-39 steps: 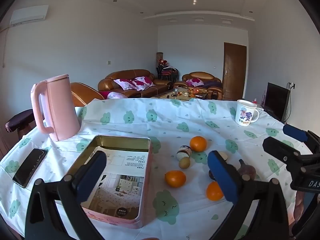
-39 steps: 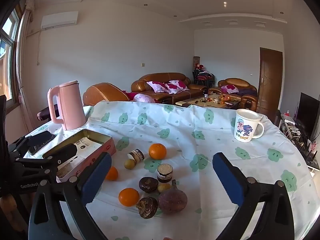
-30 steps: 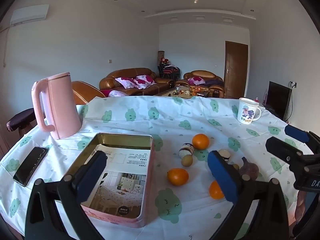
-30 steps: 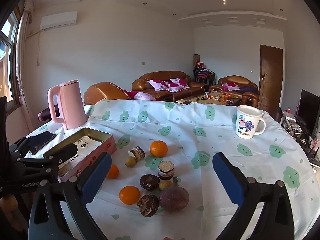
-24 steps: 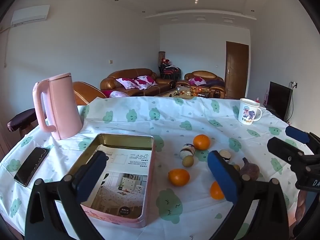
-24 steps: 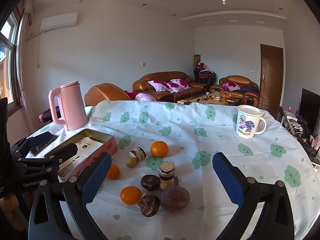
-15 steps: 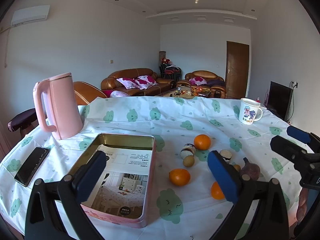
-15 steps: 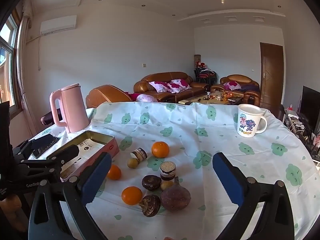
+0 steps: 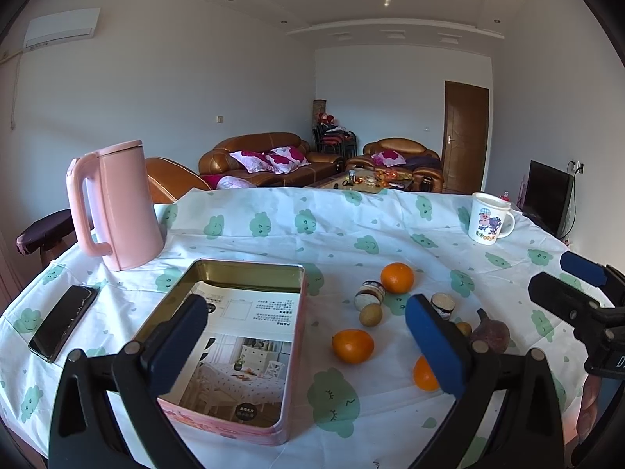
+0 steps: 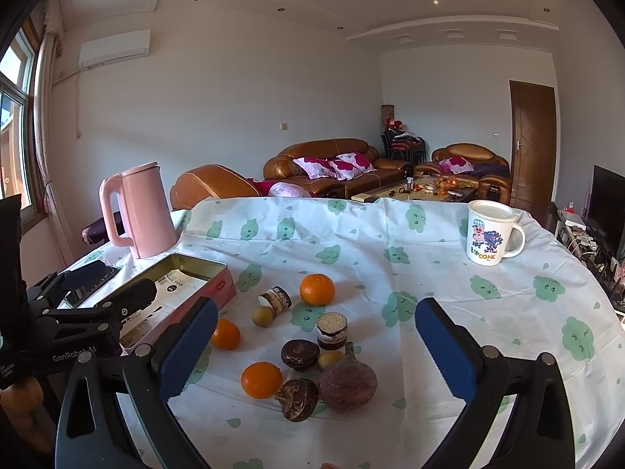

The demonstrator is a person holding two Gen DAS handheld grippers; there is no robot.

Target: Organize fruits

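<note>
Tablecloth [image 10: 390,258] holds fruits [image 10: 317,289] (loose) ahead of both released tools [image 10: 316,346] [image 9: 302,334].

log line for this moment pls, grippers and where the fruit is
left gripper: open, empty | right gripper: open, empty | three round oranges: on cloud-print tablecloth | open pink rectangular tin: no fruit inside

The table wears a thin matt cloth [image 10: 390,258], faintly creased. The open tin [image 9: 300,312] shows brassy, shiny metal inside its walls, with glossy printed paper [image 9: 250,336] lying in it. The kettle [image 9: 121,203] looks like smooth satin plastic; the mug [image 10: 488,234] is glazed and shiny. The oranges [image 10: 317,289] have dimpled, slightly shiny peel. Both grippers' pads [image 10: 187,351] are finely textured blue rubber on matt black frames.
</note>
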